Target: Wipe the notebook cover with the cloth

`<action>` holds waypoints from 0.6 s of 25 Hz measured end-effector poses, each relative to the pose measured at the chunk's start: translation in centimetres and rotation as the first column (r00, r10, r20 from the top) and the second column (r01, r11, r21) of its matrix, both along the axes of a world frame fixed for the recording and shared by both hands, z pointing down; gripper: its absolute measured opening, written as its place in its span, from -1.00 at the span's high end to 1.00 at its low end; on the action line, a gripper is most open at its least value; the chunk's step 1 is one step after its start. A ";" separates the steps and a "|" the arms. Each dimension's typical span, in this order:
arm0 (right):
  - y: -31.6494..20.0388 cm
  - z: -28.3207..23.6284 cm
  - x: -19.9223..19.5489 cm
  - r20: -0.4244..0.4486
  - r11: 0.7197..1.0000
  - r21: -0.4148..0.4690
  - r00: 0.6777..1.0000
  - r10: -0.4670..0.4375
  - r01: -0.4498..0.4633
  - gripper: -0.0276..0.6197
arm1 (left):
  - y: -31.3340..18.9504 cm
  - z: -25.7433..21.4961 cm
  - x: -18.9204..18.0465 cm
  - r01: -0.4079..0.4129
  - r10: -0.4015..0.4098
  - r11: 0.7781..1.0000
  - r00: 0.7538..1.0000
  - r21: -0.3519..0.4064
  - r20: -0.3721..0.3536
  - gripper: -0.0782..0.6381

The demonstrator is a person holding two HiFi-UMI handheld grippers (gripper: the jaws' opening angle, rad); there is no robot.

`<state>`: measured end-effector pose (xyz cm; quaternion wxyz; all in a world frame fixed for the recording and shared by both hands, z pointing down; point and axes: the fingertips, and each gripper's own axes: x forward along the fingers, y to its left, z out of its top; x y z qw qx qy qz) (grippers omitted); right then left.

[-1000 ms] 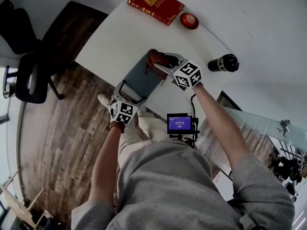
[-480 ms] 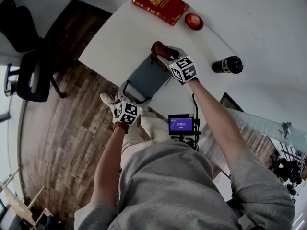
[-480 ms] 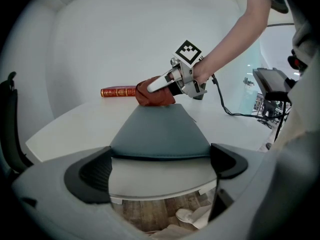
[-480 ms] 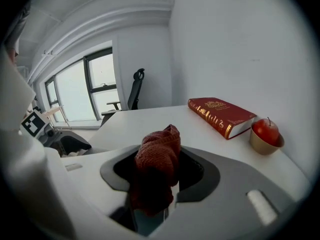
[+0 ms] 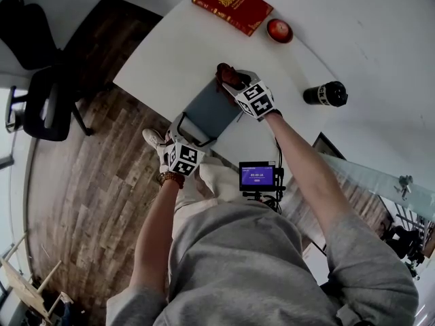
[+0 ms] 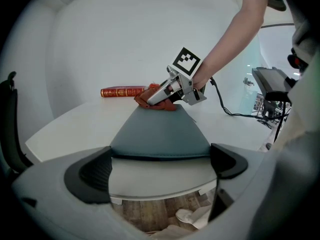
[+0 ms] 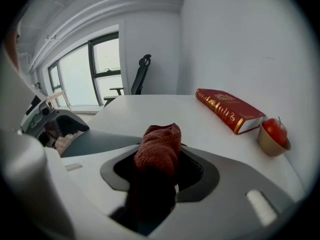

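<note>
While the near edge of the grey-blue notebook [image 5: 212, 109], flat at the front of the bench [image 5: 170, 53], is clamped by the jaws of the left gripper [image 5: 190, 133], the rust-red cloth [image 5: 230, 75] is pinched in the jaws of the right gripper [image 5: 235, 84] and pressed on the cover's far end.

Cloth [image 5: 230, 75] on notebook [image 5: 211, 107] far end; book [image 5: 232, 4], apple [image 5: 279, 30] beyond.

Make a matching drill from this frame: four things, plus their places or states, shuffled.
1 cloth
2 notebook
3 red book
4 bottle

A far edge of the table, beside the apple bowl
B held in the right gripper
C alone at the table's right
D near edge between the jaws of the left gripper

Pairs: 1-B, 2-D, 3-A, 4-C
</note>
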<state>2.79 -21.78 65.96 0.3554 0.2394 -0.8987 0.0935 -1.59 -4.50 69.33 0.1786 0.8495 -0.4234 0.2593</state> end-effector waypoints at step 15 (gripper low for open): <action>2.7 0.3 -0.7 -0.053 0.991 0.039 0.990 -0.128 0.130 0.39 | 0.1 0.1 -0.1 0.002 -0.002 1.000 1.000 0.003 -0.002 -0.91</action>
